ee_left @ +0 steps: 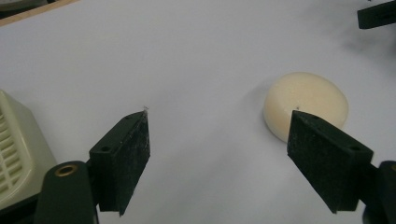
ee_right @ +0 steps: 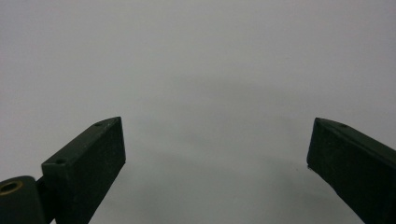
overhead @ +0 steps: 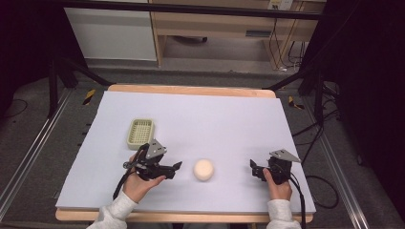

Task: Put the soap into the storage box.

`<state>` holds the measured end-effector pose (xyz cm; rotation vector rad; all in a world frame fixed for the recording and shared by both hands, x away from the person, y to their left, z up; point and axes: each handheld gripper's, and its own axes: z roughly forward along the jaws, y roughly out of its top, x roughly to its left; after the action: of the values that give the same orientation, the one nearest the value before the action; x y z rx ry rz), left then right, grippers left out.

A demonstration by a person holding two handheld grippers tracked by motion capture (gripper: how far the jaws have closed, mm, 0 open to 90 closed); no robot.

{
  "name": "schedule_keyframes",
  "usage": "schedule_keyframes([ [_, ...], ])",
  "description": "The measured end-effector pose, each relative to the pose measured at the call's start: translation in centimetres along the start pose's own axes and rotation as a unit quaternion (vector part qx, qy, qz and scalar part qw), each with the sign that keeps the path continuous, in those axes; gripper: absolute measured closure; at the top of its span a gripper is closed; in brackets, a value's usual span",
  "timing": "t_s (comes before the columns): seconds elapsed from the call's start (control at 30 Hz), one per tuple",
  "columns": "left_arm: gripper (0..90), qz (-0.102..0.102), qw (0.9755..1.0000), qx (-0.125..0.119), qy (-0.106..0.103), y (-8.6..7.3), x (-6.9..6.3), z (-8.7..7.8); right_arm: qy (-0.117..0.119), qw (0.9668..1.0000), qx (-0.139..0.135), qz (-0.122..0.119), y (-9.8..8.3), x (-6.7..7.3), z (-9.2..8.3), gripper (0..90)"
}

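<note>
Cream-coloured round puck-shaped soap bar point(overhead: 204, 170) lay flat on the pale lilac sheet covering the wooden desk point(overhead: 215, 119), close to the near edge and roughly midway along it. The left gripper point(overhead: 175, 167), black with a grey three-cornered plate on top, sat just to the left of the bar, its jaws pointing toward it and spread wide with nothing between them. In the left gripper view the bar point(ee_left: 306, 105) stood beyond the right-hand jaw, partly overlapped by that jaw's tip and apart from both pads; whether the tip touched it could not be told. A pale green ribbed plastic basket point(overhead: 140, 132) rested farther back toward the left edge of the desk, behind the left gripper, and its corner point(ee_left: 16, 149) showed beside the left-hand jaw. The right gripper point(overhead: 253, 168) was held near the near right corner, well apart from the bar, its jaws also wide and empty over bare sheet point(ee_right: 196, 70). A hand in a light sleeve held each gripper from the near edge.
</note>
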<state>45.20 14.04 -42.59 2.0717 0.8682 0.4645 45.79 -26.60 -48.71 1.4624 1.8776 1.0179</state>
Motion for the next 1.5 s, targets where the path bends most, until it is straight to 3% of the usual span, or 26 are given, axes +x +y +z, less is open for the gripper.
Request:
schedule_keyframes([
  [0.87, 20.4, 0.023, 0.9992, 0.003, -0.032, 2.1, -3.1, 2.4, -0.002, 1.0, 0.002, -0.004, 0.0, 0.2, 0.0, 4.7],
  [1.5, 17.5, 0.03, 0.9981, 0.02, -0.05, 2.5, -4.7, 4.7, 0.0, 1.0, 0.002, -0.005, 0.0, 0.1, 0.0, 4.7],
])
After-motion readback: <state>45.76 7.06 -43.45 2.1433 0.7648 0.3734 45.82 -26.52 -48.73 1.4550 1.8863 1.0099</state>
